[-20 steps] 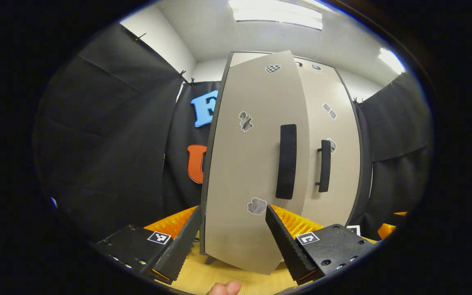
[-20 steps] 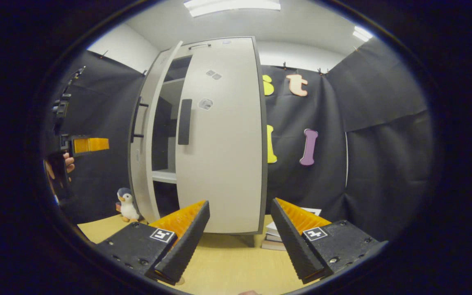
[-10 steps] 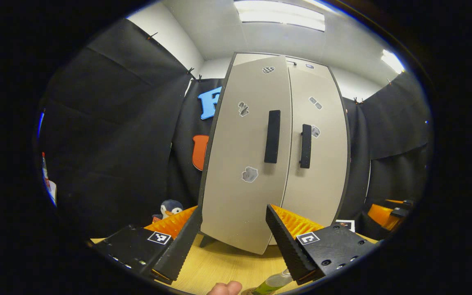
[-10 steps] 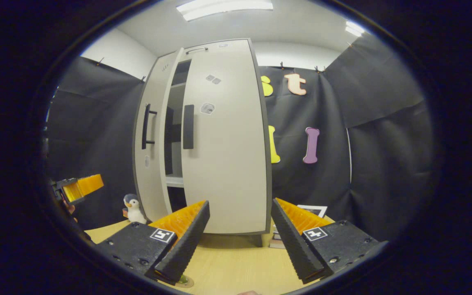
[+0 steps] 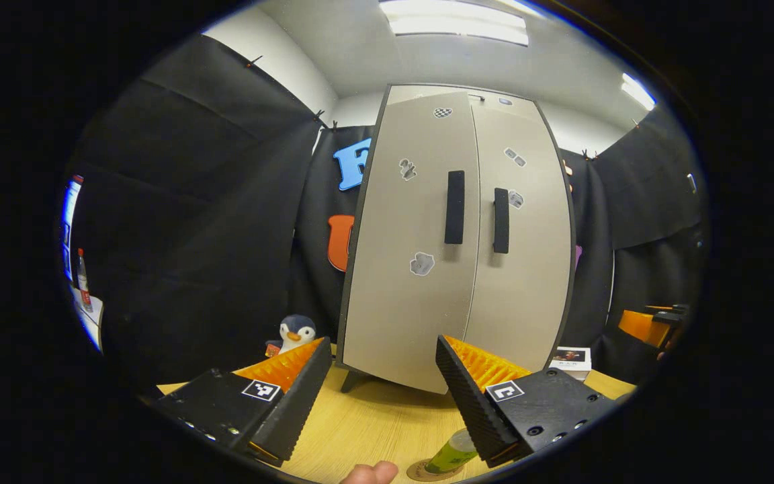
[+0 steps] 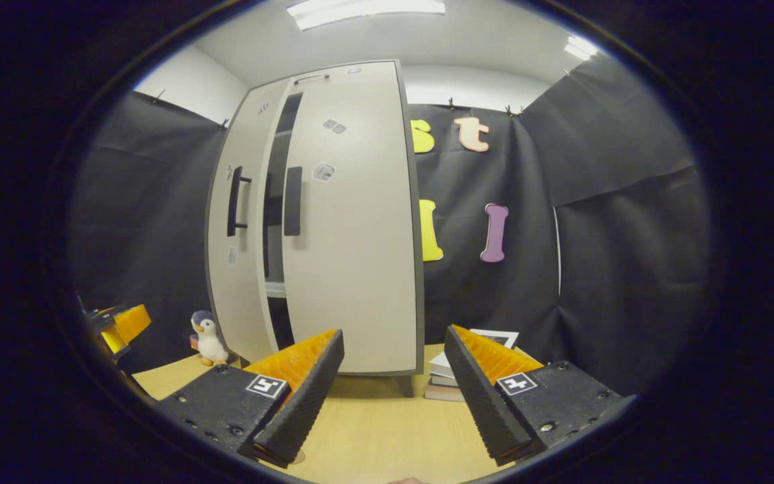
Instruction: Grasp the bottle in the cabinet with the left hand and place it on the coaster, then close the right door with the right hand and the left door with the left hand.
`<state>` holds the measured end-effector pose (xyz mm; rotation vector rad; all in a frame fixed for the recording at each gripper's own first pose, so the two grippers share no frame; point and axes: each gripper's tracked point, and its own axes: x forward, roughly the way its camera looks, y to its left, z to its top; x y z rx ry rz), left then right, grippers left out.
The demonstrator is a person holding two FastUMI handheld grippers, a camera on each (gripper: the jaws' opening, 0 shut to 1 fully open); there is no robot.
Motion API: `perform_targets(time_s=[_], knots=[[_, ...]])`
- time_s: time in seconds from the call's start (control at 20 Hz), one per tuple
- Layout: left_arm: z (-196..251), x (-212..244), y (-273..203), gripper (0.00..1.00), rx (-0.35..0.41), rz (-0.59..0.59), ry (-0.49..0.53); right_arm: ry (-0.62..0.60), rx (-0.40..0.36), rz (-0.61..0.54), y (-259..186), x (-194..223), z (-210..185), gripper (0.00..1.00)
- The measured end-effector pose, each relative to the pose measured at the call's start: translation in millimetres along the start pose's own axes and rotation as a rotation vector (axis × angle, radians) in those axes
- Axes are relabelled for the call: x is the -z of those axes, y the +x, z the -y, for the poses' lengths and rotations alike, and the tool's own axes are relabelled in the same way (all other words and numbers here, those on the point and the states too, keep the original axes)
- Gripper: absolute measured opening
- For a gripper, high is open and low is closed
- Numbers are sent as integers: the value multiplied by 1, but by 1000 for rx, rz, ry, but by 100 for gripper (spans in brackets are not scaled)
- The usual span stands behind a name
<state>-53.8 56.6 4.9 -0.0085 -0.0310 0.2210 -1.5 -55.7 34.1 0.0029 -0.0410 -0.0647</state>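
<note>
Left door (image 6: 239,228) sits just ajar of the cabinet's (image 5: 521,269) right door (image 6: 353,222); left gripper (image 5: 377,390), fingers spread and empty, faces it straight ahead, nearer than the right gripper (image 6: 394,396).

Black cloth walls (image 6: 629,235), ceiling lights (image 5: 457,20)

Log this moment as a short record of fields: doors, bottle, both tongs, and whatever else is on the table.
cabinet: upright on the table
right door: shut
left door: almost shut, a narrow gap remains in the right gripper view
bottle: standing on the coaster
left tongs: open, empty, away from the doors
right tongs: open, empty
other: penguin toy, stack of books
</note>
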Motion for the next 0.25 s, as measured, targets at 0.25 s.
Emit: perform_targets(time_s=[0.25], knots=[[1,3,5,100,6,-3,-4,-11,-12,-5,2,1,-7,99]])
